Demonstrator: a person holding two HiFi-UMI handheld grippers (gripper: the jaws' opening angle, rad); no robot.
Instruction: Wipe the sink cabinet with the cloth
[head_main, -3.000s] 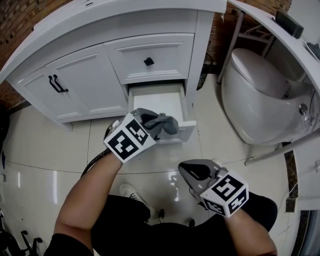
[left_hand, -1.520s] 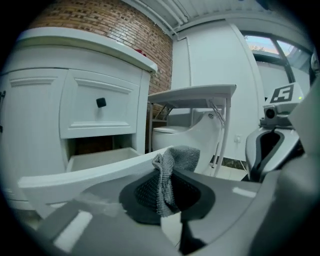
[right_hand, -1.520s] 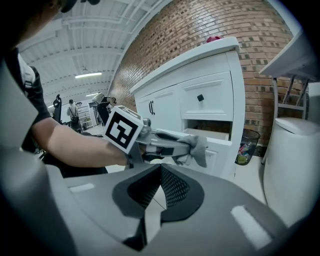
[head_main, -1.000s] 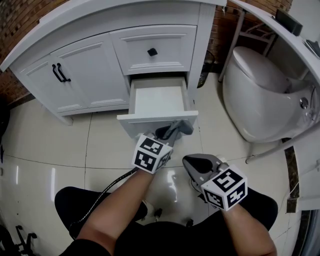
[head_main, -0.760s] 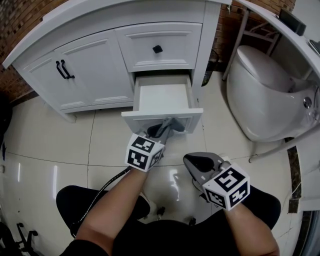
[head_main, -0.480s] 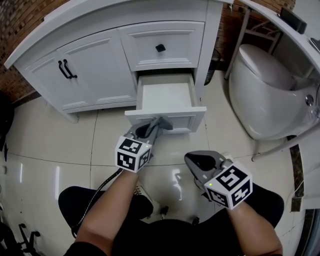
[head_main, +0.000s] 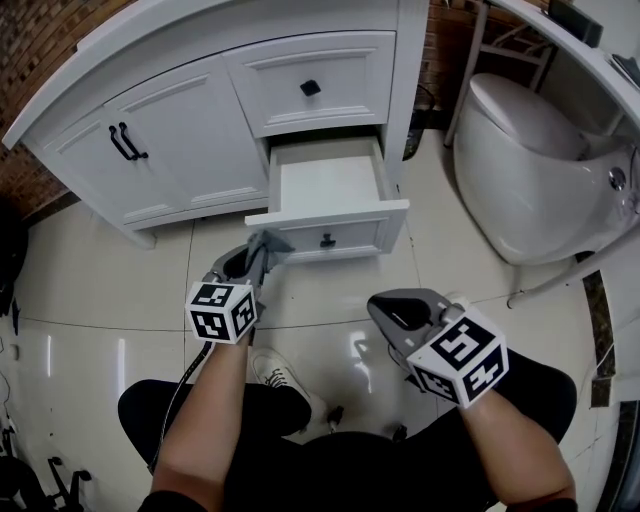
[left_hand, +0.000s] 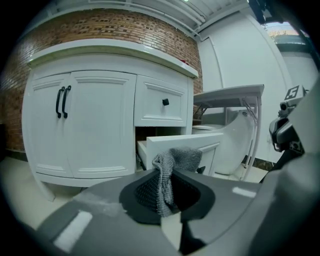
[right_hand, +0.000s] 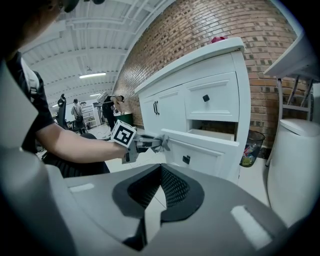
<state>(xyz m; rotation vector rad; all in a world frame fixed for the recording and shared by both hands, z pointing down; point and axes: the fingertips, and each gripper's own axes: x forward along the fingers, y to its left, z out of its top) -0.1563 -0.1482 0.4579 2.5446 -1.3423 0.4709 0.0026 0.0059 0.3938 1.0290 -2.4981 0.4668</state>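
The white sink cabinet (head_main: 200, 130) has its lower drawer (head_main: 330, 190) pulled out, and the drawer's front panel (head_main: 335, 232) faces me. My left gripper (head_main: 262, 250) is shut on a grey cloth (head_main: 268, 243), held by the left corner of that panel. In the left gripper view the cloth (left_hand: 167, 172) hangs bunched between the jaws of the left gripper (left_hand: 167, 170), just before the drawer front (left_hand: 187, 145). My right gripper (head_main: 383, 303) hovers low over the floor, shut with nothing in it. The right gripper view shows the right gripper (right_hand: 160, 169), the left gripper (right_hand: 145, 142) and the drawer front (right_hand: 200, 150).
A white toilet (head_main: 530, 170) stands right of the cabinet, under a white counter edge (head_main: 600, 60). A small bin (right_hand: 249, 146) sits between cabinet and toilet. The cabinet doors carry black handles (head_main: 125, 142). The person's shoe (head_main: 280, 375) rests on the glossy tile floor (head_main: 100, 290).
The left gripper with the cloth came out of the open drawer, dropped to its front panel, then slid left to the panel's left corner. The right gripper hardly moved.
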